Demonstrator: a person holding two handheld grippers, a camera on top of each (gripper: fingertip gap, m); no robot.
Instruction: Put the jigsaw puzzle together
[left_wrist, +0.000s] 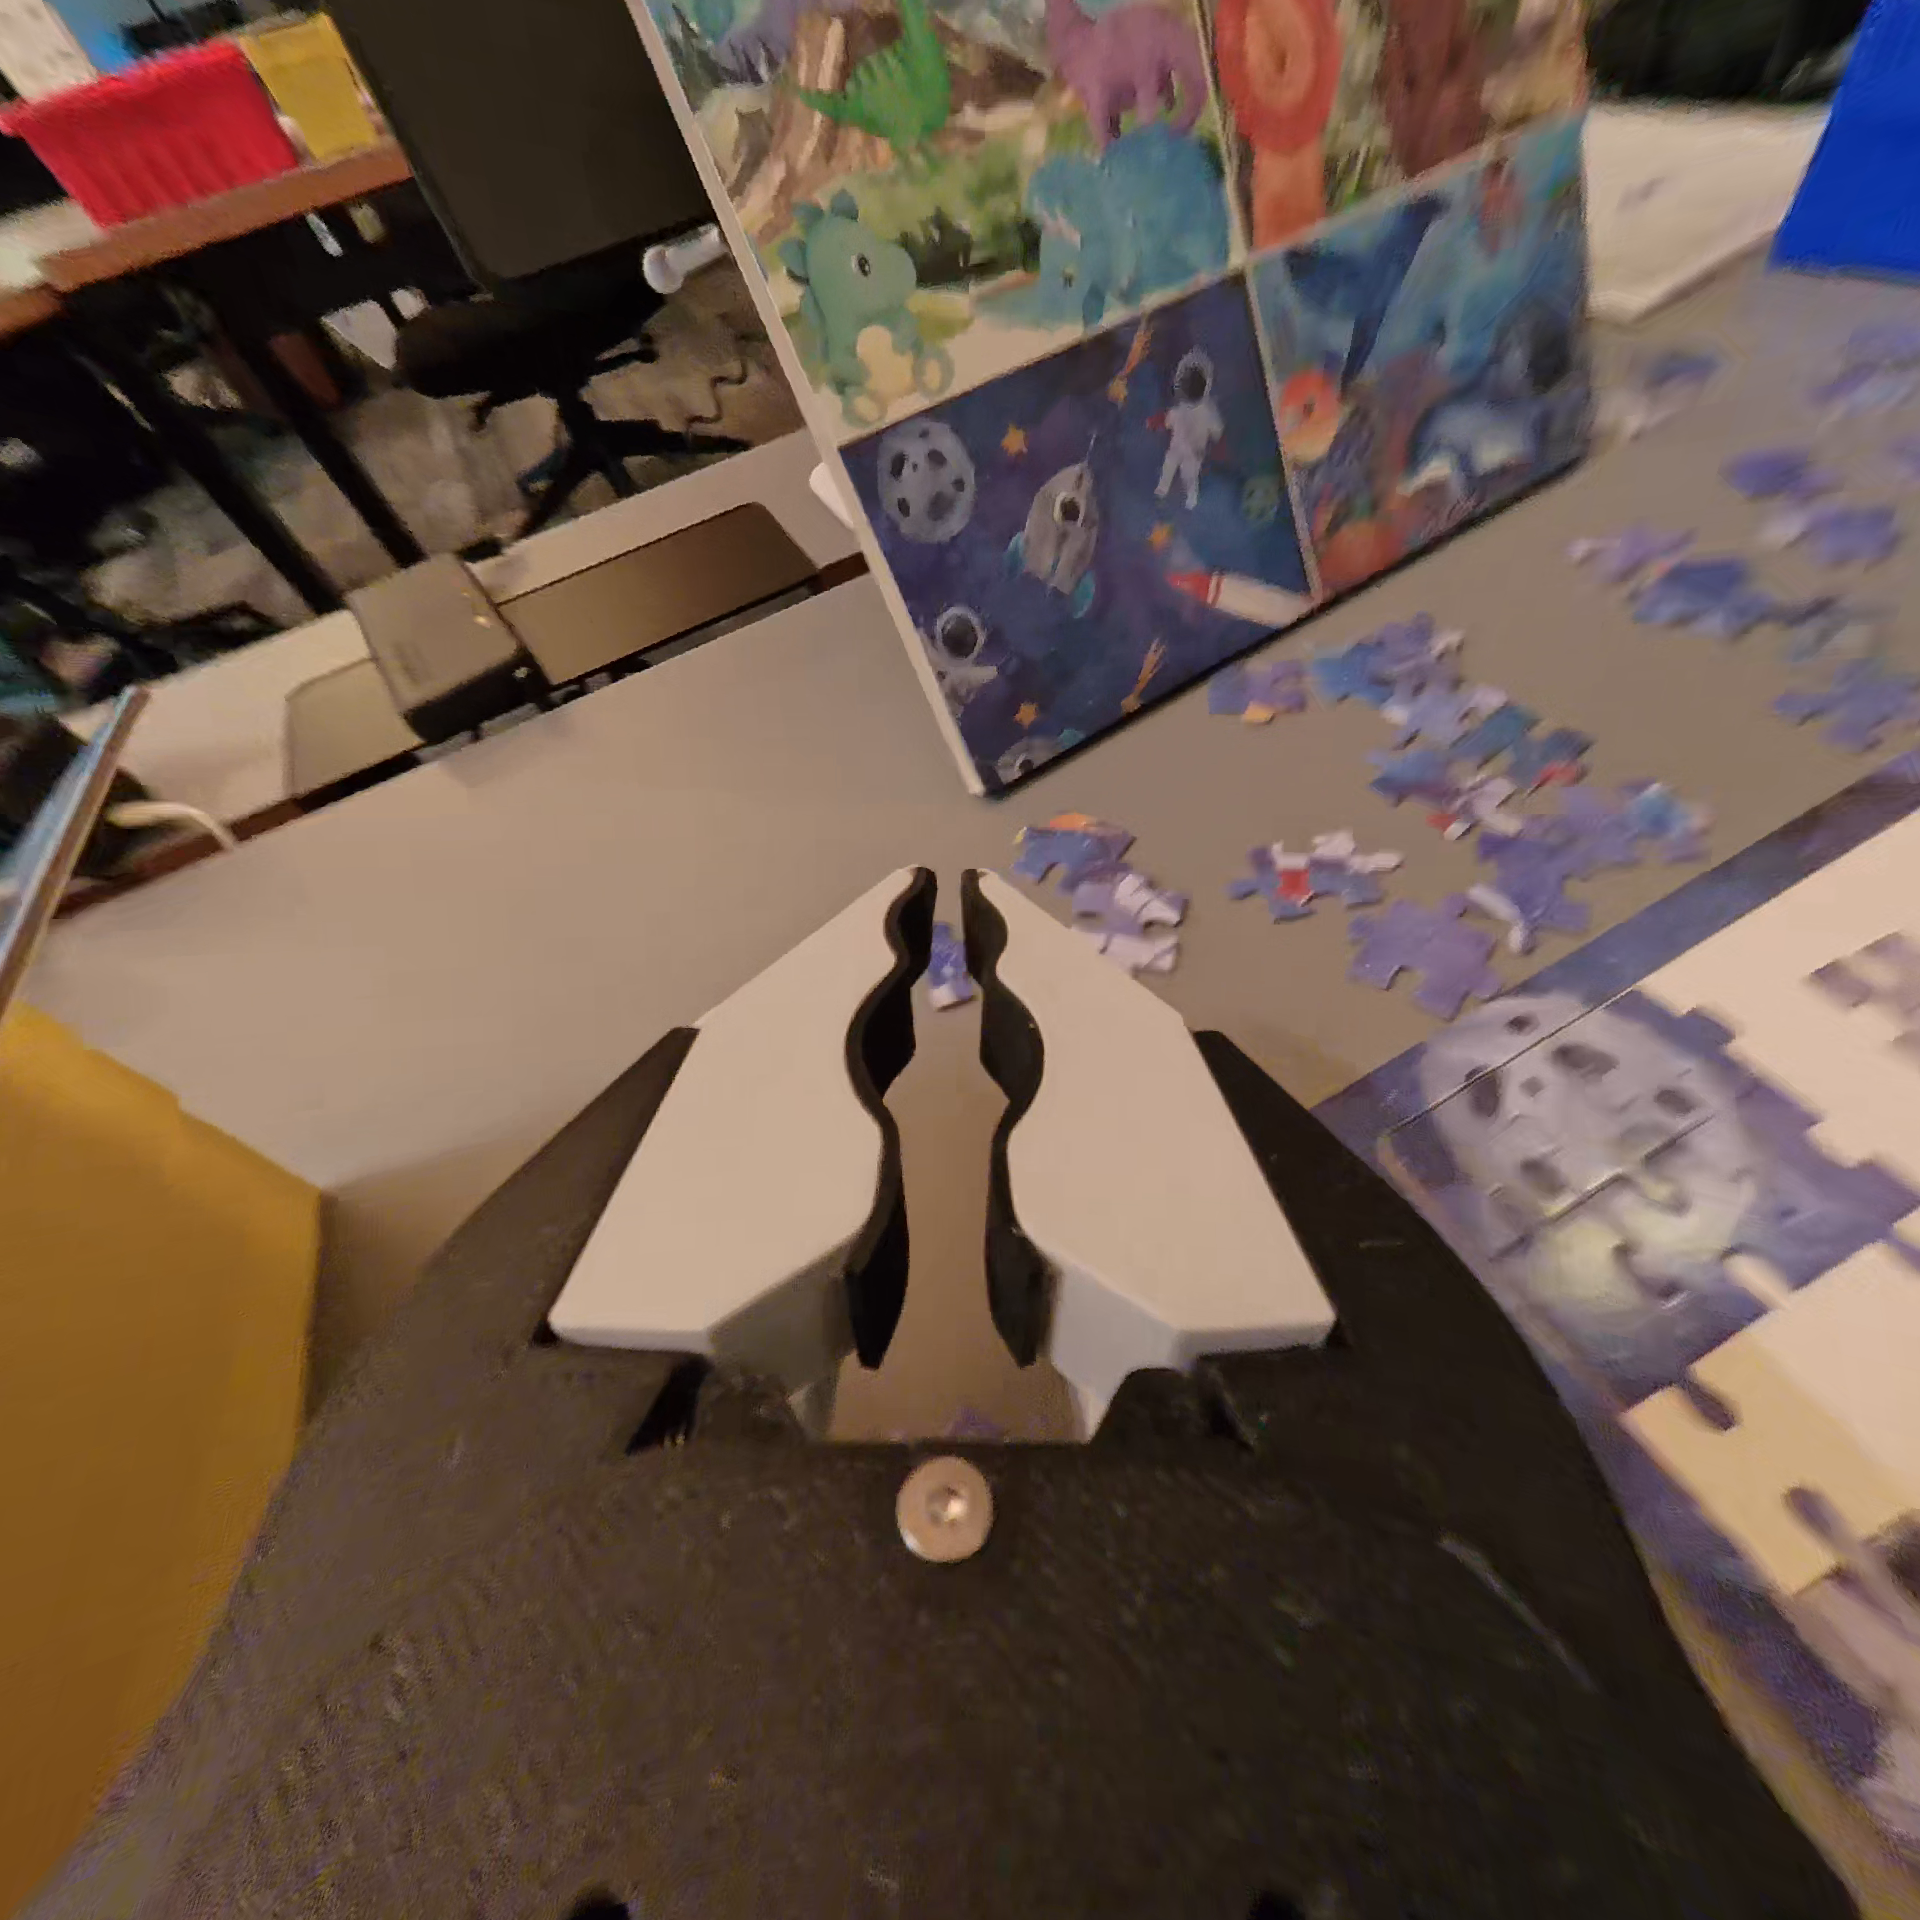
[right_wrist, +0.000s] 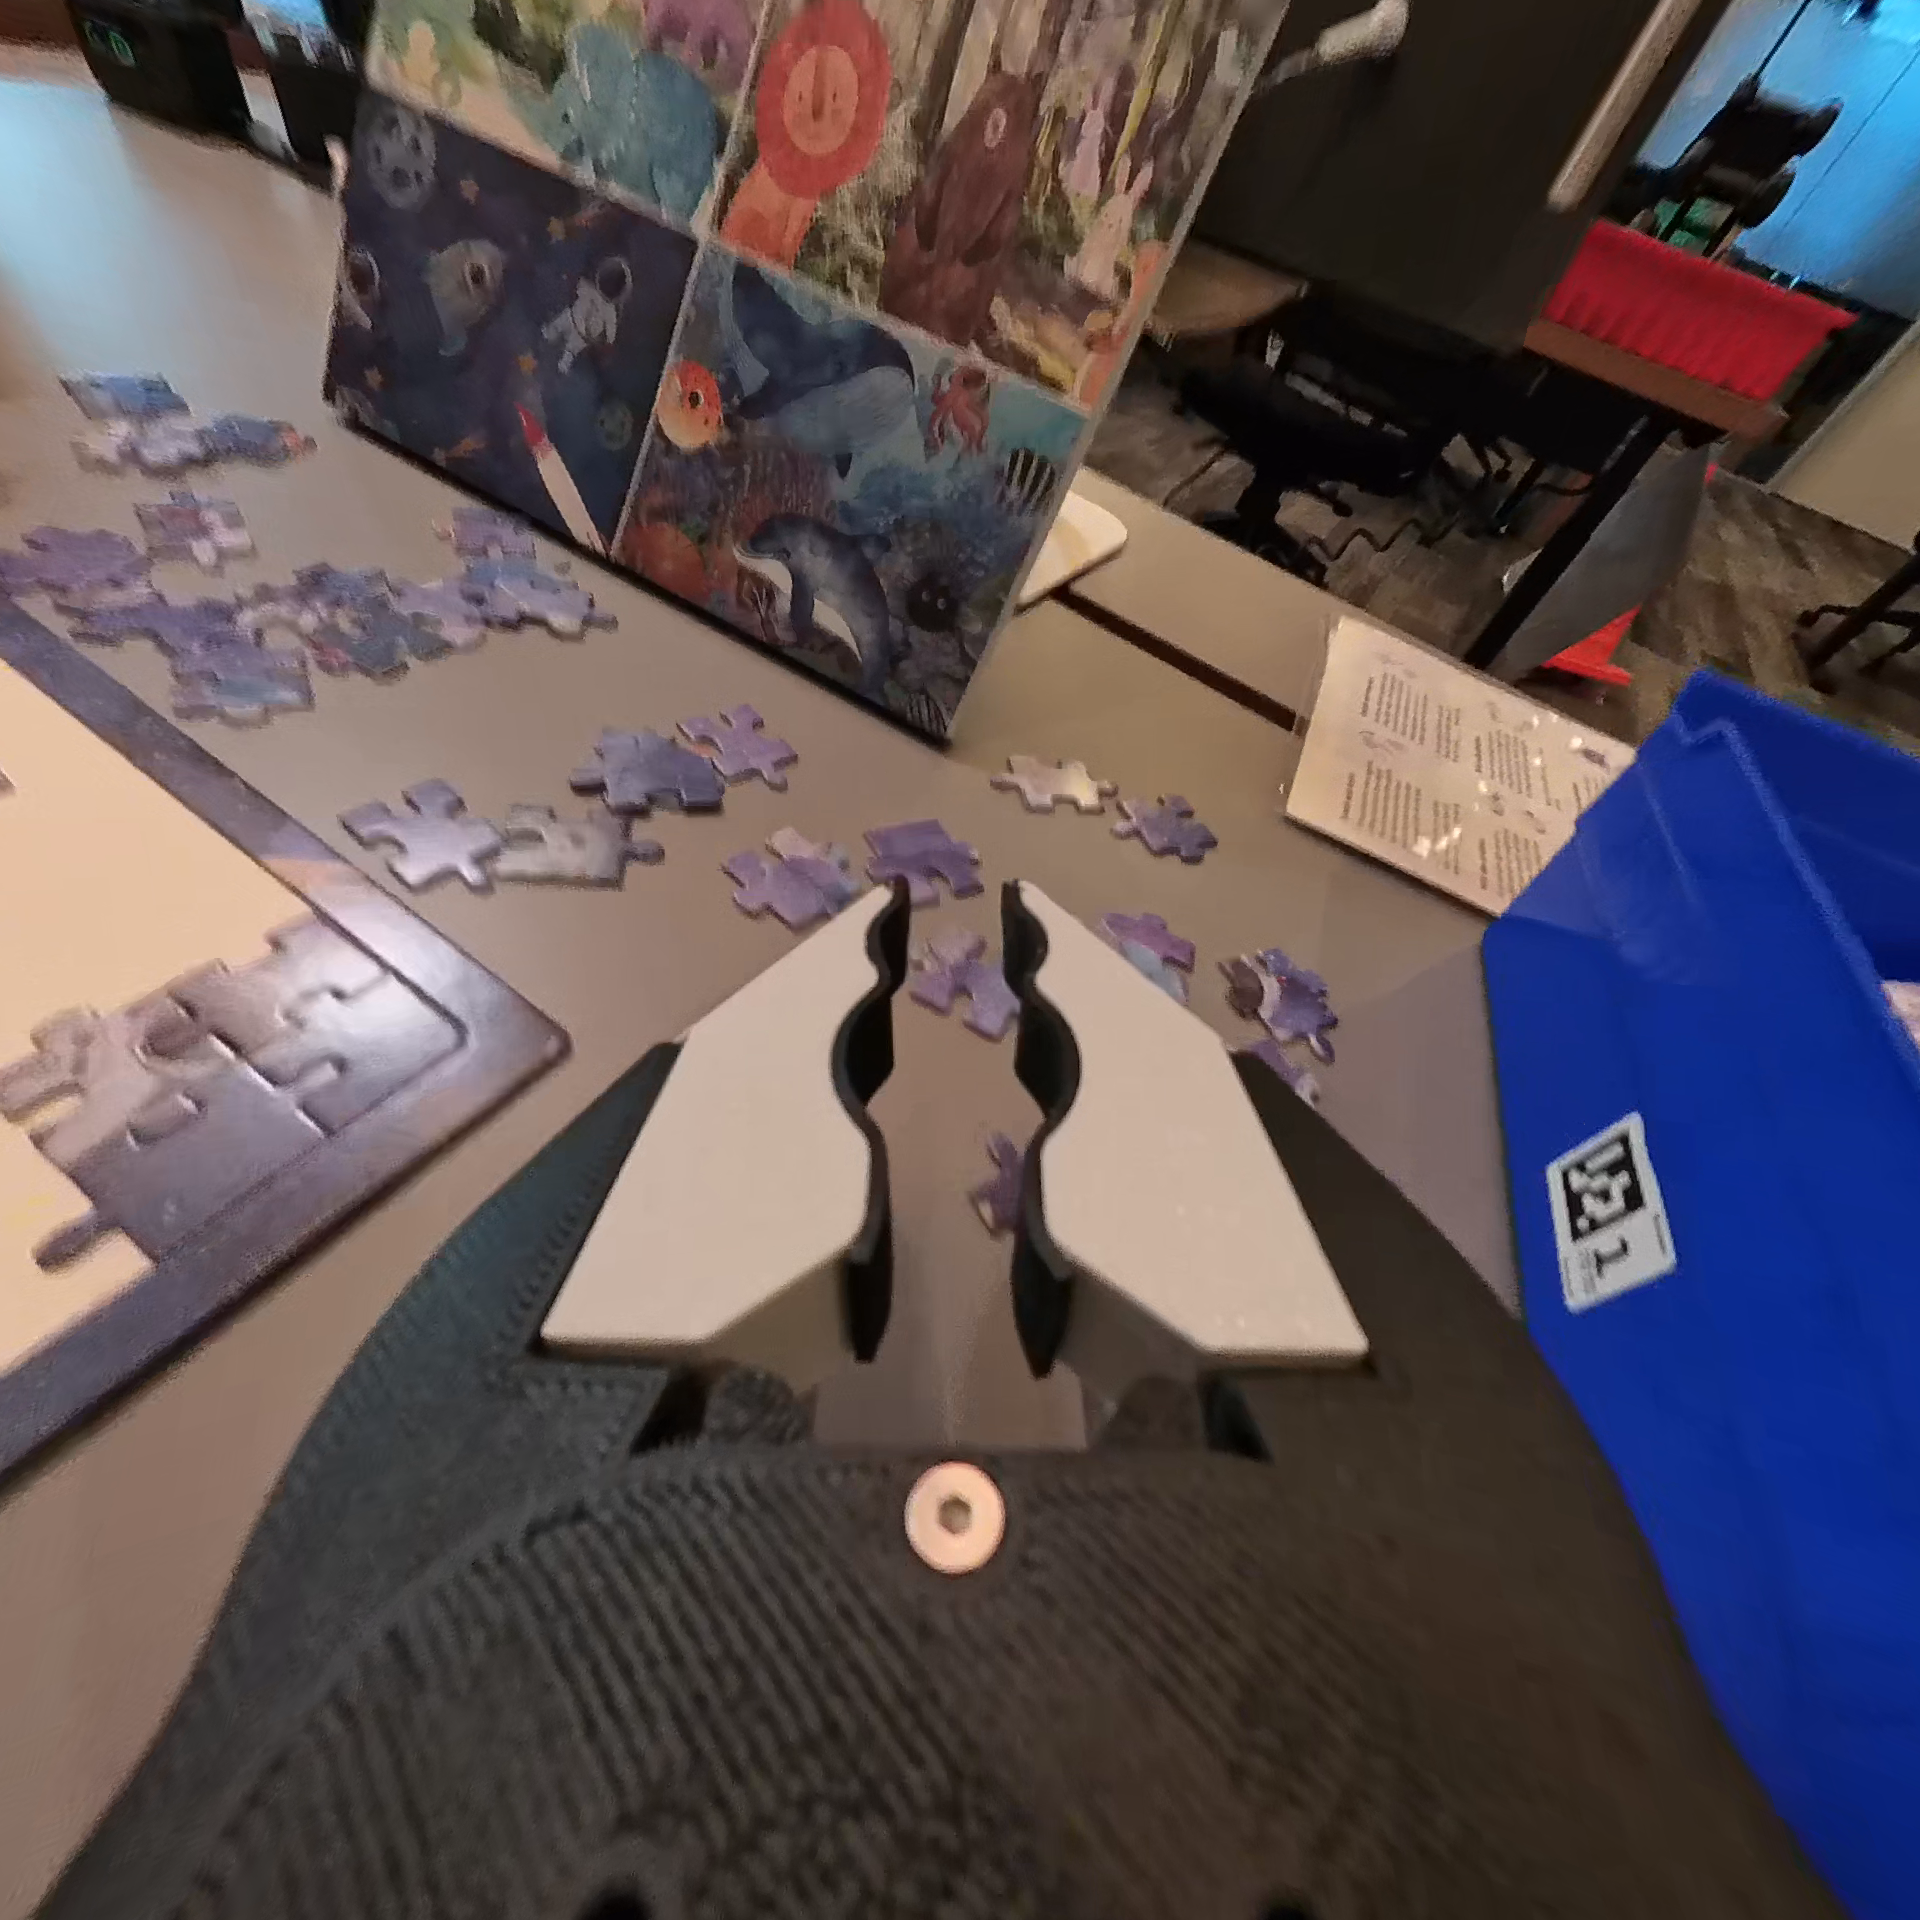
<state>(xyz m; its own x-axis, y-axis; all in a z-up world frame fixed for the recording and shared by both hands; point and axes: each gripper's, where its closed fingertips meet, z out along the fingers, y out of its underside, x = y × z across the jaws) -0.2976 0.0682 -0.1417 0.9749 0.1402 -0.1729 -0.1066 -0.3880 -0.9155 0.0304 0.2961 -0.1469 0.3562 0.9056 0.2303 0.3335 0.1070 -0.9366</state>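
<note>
Jaws of the left gripper (left_wrist: 940, 883) stand almost together, with only a narrow slit at the tips. A sliver of blue-and-white puzzle piece (left_wrist: 948, 971) shows in that slit. I cannot tell whether the pads pinch it or it lies on the grey table (left_wrist: 623, 883) underneath.

The right gripper (right_wrist: 954, 899) has its jaws spread at centre frame. It hangs over a purple puzzle piece (right_wrist: 961, 982) that lies flat on the table between the fingers, and the pads are not pressing on it.

Other loose pieces (left_wrist: 1455, 748) lie scattered picture side up in the middle right of the left wrist view, mostly one layer deep. That probably lets each print be read and each piece be reached on its own. They are thin, knobbed card in blues, purples and white, a few with a red or orange fleck.

The puzzle box (left_wrist: 1091, 540) stands upright behind them, top centre. Its illustrated face is turned toward both cameras, likely as a reference picture.

A dark-bordered puzzle tray (right_wrist: 343, 1039) sits at the left of the right wrist view, partly filled along one corner. A blue bin (right_wrist: 1714, 1039) is just beside the right gripper, at the right edge of the frame.
</note>
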